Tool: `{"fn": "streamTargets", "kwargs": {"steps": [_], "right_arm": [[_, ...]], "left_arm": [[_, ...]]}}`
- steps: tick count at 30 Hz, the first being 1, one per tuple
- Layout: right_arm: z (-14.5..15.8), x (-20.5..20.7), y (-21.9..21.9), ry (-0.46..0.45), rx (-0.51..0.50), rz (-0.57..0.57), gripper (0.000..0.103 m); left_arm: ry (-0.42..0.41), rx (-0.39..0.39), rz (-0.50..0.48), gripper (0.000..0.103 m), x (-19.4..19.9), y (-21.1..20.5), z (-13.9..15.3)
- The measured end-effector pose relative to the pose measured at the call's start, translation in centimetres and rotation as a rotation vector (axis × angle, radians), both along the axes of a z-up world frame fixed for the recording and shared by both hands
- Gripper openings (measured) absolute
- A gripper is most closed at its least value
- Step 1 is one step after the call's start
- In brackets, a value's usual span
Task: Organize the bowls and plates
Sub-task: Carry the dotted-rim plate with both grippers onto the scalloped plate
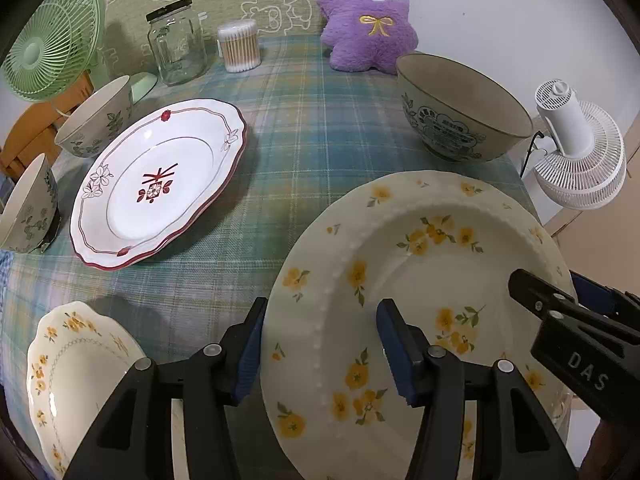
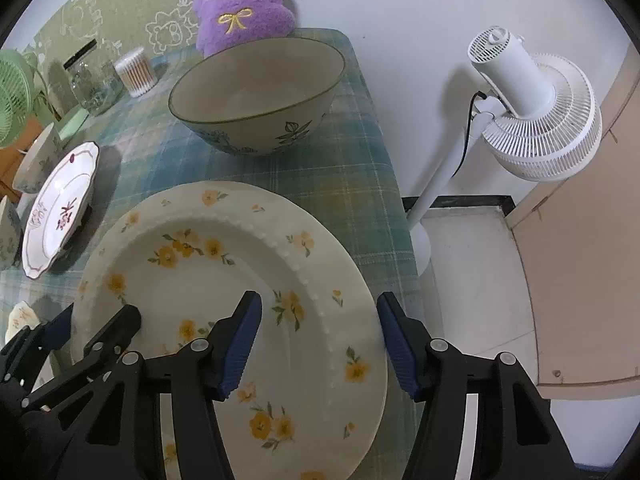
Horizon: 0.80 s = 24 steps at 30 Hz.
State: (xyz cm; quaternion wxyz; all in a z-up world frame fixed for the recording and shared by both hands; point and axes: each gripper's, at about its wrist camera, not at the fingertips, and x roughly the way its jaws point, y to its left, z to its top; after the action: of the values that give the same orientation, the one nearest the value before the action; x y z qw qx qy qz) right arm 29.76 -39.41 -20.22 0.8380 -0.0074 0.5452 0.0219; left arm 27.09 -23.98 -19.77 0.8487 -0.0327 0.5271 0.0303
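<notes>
Nearest, the large yellow-flowered plate (image 1: 416,312) is straddled by both grippers on the plaid-covered counter (image 1: 304,128). The left gripper (image 1: 320,348) has its jaws spread, one outside the plate's left rim and one over the plate's inside; the rim is not pinched. The right gripper (image 2: 320,344) likewise has its jaws spread across the plate's right rim, one over the inside and one beyond the edge, near the counter's right side. Each gripper is seen in the other's view, the right gripper (image 1: 576,320) at the plate's right edge.

At the near left corner a smaller yellow-flowered dish (image 1: 76,380) is set. Farther left, a white plate with red trim (image 1: 160,184) is lying flat, with two small leaf-patterned bowls (image 1: 96,120) just beside its left edge. Beyond the large plate, on the right, a big bowl (image 1: 460,108) stands upright.

At the far edge are seen a green fan (image 1: 52,44), a glass jar (image 1: 176,44), a tub of cotton swabs (image 1: 239,46) and a purple plush toy (image 1: 368,20). A white fan (image 2: 532,116) stands on the floor, right of the counter.
</notes>
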Motion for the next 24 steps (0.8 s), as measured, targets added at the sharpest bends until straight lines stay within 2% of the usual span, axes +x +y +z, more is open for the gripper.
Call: {"fn": "streamTargets", "kwargs": {"steps": [12,19,24], "right_arm": [[-0.3,0.2,0.1,0.019,-0.003,-0.012,0.061],[0.4,-0.6,0.0,0.024,-0.011,-0.014,0.059],[1.4,-1.2,-0.2,0.003,-0.013,-0.032,0.059]], "left_arm": [[0.023,-0.002,0.024,0.057,0.5,0.1,0.1],[0.025,0.013,0.022,0.056,0.2,0.1,0.6],[0.021,-0.006,0.007,0.056,-0.2,0.1,1.1]]}}
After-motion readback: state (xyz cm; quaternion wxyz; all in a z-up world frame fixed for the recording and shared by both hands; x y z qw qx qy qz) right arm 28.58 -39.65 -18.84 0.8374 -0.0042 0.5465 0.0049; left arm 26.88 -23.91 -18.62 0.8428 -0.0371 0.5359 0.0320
